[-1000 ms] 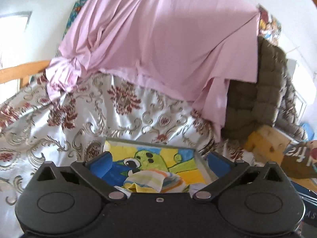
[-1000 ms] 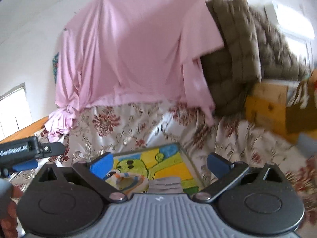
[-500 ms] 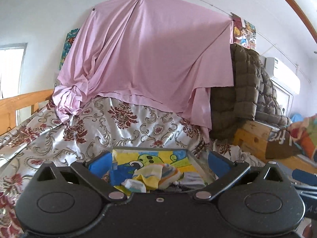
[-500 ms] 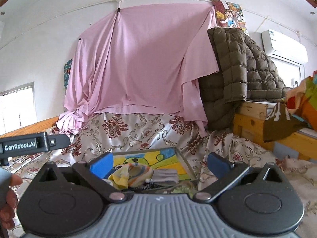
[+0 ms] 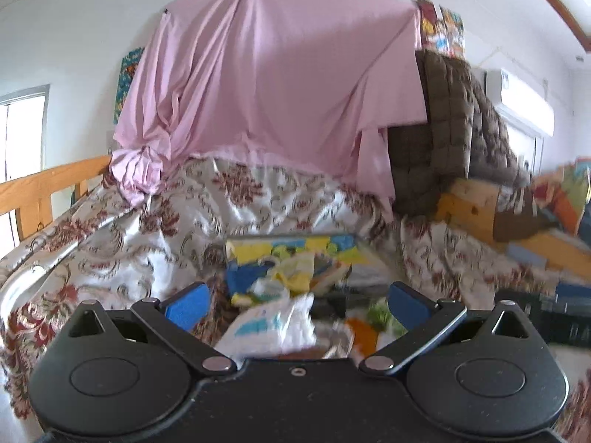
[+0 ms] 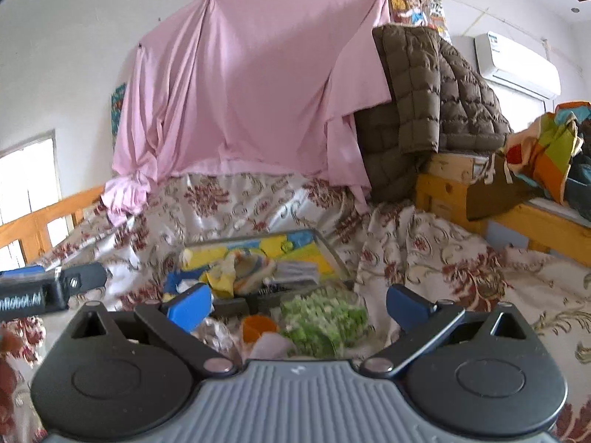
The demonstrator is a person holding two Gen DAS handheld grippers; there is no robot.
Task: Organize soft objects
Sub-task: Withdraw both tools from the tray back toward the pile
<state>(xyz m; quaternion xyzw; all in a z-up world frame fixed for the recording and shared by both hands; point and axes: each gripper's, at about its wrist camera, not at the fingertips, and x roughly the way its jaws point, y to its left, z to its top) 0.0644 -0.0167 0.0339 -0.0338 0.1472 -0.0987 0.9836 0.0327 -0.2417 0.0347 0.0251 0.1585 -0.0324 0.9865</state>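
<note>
- Blue pads tip both grippers, and each pair stands spread wide with nothing between them: the left gripper [image 5: 297, 304] and the right gripper [image 6: 299, 302] are both released.
- Both hover low over a bed [image 6: 443, 258] covered with a shiny cream spread patterned in dark red flowers.
- Straight ahead of both lies a shallow tray [image 6: 328, 249] with a bright yellow, blue and green cartoon picture on its floor.
- Inside the tray sits a heap of small soft cloths [image 6: 236, 269], yellow, white and striped, gathered toward its left and middle part; in the left wrist view the same heap [image 5: 291, 273] is blurred.
- Nearer than the tray, just in front of the right gripper, is a green fluffy thing [image 6: 321, 317]; an orange piece [image 6: 258, 326] and a pale pink piece [image 6: 271, 345] lie just to its left.
- Close under the left gripper lies a white cloth with a light blue mark [image 5: 273, 323], too blurred to tell more.
- The left gripper's body [image 6: 48, 289] shows at the left edge of the right wrist view.
- Far behind, a pink sheet [image 6: 243, 92] hangs on the wall, and a brown quilted jacket [image 6: 424, 103] drapes over a wooden frame on the right.
</note>
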